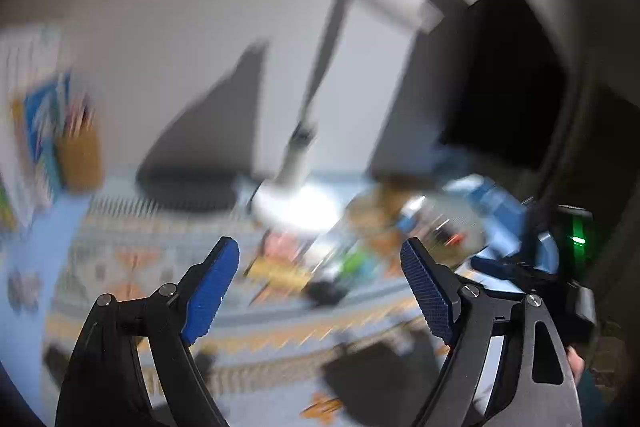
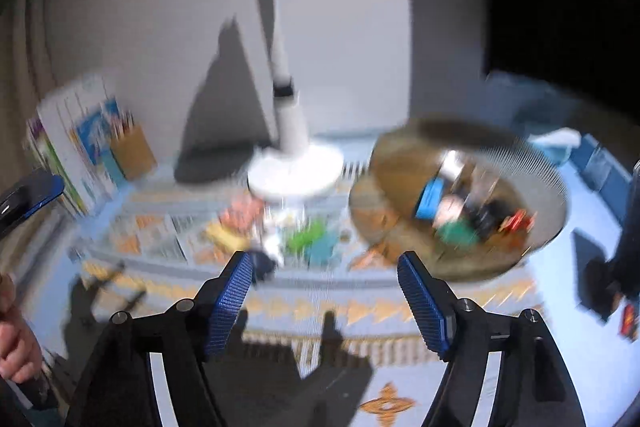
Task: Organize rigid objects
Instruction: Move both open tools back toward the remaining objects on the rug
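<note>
A: Through the left wrist camera we see our left gripper (image 1: 320, 267) with its blue pads (image 1: 212, 291) spread wide and nothing between them. It hangs above the patterned blue cloth (image 1: 120, 267).

B: Everything ahead is smeared. We make out a white lamp base (image 1: 296, 203) on the cloth, and before it a loose scatter of small objects (image 1: 312, 263), pink, yellow and green among them; we cannot tell what each one is. To the right lies a round basket (image 1: 404, 211) with blurred pieces inside. Far left stands a brown pencil cup (image 1: 78, 155) with sticks rising out of it, next to upright books (image 1: 32, 107).

A: In the right wrist view, our right gripper (image 2: 324, 287) is likewise parted, its ribbed blue pads (image 2: 232, 299) clear of everything, over the same cloth (image 2: 520, 291).

B: Here the basket (image 2: 384, 163) shows better: a shallow woven bowl, right of the lamp base (image 2: 296, 175) and close to it. In it we count a blue piece (image 2: 430, 199), a green one (image 2: 456, 231), something black (image 2: 488, 219) and something red (image 2: 518, 221), heaped toward its right side.

A: The loose objects (image 2: 280, 231) sit left of the basket, just beyond the gripper's tips: pink, yellow, green and teal blurs on the cloth.

B: The pencil cup (image 2: 134, 151) holds coloured pencils at far left, touching or nearly touching the books (image 2: 68, 147). A hand (image 2: 16, 343) grips a dark handle at the left edge.
</note>
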A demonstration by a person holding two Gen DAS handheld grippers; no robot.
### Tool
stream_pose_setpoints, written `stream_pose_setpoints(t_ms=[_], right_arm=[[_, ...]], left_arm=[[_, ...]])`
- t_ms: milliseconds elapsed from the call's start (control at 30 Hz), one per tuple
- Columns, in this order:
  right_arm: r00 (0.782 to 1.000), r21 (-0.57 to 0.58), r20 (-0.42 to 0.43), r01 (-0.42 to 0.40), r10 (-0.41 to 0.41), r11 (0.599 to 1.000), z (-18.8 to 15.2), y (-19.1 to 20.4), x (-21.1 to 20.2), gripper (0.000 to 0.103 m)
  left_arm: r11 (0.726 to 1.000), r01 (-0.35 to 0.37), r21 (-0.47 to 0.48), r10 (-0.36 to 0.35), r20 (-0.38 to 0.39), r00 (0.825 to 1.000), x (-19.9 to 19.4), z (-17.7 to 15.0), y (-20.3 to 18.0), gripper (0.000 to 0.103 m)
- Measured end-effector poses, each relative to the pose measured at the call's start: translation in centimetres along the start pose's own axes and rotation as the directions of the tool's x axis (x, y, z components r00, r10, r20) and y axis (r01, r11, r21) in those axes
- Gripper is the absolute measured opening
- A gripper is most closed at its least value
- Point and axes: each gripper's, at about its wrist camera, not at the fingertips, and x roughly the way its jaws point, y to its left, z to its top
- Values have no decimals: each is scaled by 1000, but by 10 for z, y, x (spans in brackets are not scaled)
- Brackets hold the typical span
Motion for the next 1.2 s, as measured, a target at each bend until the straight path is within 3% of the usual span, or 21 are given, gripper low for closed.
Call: stream_pose_setpoints(t_ms=[67,133,333,433,600,867,1200], right_arm=[[999,-33,-34,12,-13,999,-23,8,26,74],[998,-50,-54,18,-21,999,-34,10,41,74],[997,-58,-63,28,-32,998,-44,7,50,74],[996,-60,-74,36,-40,998,-45,9,52,74],[997,-94,-52,53,-58,994,-46,15,50,89],[996,-85,-75,51,-57,995,-47,14,54,89],[994,-71,-92,47,-54,996,-46,12,58,89]], left_arm=[[998,-51,-22,49,-91,995,34,-26,18,82],[997,-57,-43,51,-141,989,52,-42,29,82],[996,-76,-44,68,-168,984,71,-61,33,82],[995,-99,-31,90,-213,973,79,-68,31,82],[993,-121,-9,116,-211,971,77,-70,31,82],[992,-118,-47,104,-232,967,81,-71,38,82],[992,-128,-14,121,-232,965,81,-71,35,82]])
